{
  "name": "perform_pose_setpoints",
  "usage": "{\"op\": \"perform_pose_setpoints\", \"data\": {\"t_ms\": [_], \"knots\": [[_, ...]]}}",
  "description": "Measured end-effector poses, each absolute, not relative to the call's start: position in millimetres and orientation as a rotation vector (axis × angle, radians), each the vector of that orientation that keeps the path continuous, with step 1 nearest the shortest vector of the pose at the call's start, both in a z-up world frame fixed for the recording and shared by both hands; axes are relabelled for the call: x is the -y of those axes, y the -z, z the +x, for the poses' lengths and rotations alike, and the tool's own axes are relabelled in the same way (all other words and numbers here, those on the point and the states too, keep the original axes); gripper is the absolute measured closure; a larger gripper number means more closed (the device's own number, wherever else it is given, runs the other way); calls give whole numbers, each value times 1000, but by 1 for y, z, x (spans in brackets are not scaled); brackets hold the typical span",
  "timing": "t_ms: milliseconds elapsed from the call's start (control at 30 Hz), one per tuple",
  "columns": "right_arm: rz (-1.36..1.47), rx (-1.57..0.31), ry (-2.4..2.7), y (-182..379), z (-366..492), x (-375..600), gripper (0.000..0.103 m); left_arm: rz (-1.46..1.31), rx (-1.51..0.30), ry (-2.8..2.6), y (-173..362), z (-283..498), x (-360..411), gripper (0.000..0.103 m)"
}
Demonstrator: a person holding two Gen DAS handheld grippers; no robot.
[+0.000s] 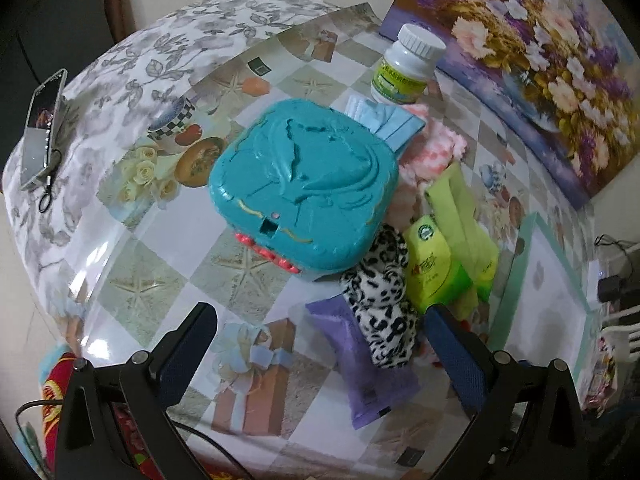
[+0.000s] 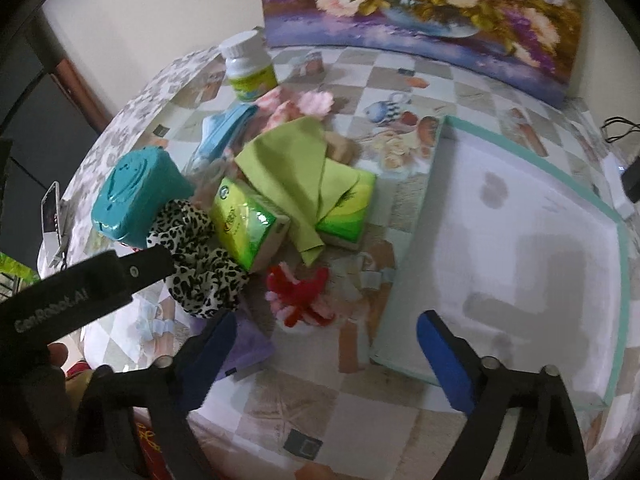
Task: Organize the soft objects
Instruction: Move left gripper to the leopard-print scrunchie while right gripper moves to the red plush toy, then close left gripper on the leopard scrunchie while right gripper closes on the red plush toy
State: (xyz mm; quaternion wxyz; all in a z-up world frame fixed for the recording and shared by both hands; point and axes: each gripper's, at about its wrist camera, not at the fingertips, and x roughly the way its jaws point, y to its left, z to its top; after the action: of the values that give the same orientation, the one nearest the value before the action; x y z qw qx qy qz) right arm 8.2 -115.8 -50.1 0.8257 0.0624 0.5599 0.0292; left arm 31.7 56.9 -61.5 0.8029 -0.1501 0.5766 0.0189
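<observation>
Soft stuff sits in a heap mid-table: leopard-print cloth (image 2: 198,256) draped at the front, touching a green tissue pack (image 2: 246,224). A 2nd green pack (image 2: 348,208) lies just right of it, w/ a lime-green cloth (image 2: 296,168) spread over both. Pink fluffy cloth (image 2: 304,104) at the back, blue wipes pack (image 2: 228,128) beside it, purple pack (image 1: 368,364) at the near edge w/ the leopard cloth lapping onto it. Red-and-pink fluffy item (image 2: 302,296) lies alone in front of the heap, poss. a scrunchie, too blurred to tell.

Containers: teal box (image 1: 304,184) w/ lid shut, contents hidden, touching the heap's left side. White tray w/ green rim (image 2: 618,236) right of heap, nothing in it. White-capped bottle (image 1: 408,66) upright behind, near a flower painting (image 1: 532,48).

Left gripper (image 1: 320,322) jaws wide, nothing between the pads, above the purple pack. Right gripper (image 2: 326,330) jaws wide too, holding nothing, over the red item and tray corner.
</observation>
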Motion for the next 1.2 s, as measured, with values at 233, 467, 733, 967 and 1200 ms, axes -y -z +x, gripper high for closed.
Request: {"op": "perform_pose_setpoints", "data": {"t_ms": [233, 467, 733, 967, 1200], "knots": [[158, -1206, -97, 62, 19, 111, 32, -292, -1257, 18, 65, 38, -44, 0], [140, -1228, -92, 73, 27, 108, 41, -248, -1277, 23, 70, 42, -35, 9], [126, -1263, -79, 85, 33, 106, 44, -227, -1296, 46, 77, 50, -26, 40], [104, -1288, -76, 94, 39, 101, 44, -228, -1331, 68, 88, 58, -17, 61], [50, -1276, -43, 100, 44, 93, 45, -259, -1343, 64, 94, 60, -19, 67]]}}
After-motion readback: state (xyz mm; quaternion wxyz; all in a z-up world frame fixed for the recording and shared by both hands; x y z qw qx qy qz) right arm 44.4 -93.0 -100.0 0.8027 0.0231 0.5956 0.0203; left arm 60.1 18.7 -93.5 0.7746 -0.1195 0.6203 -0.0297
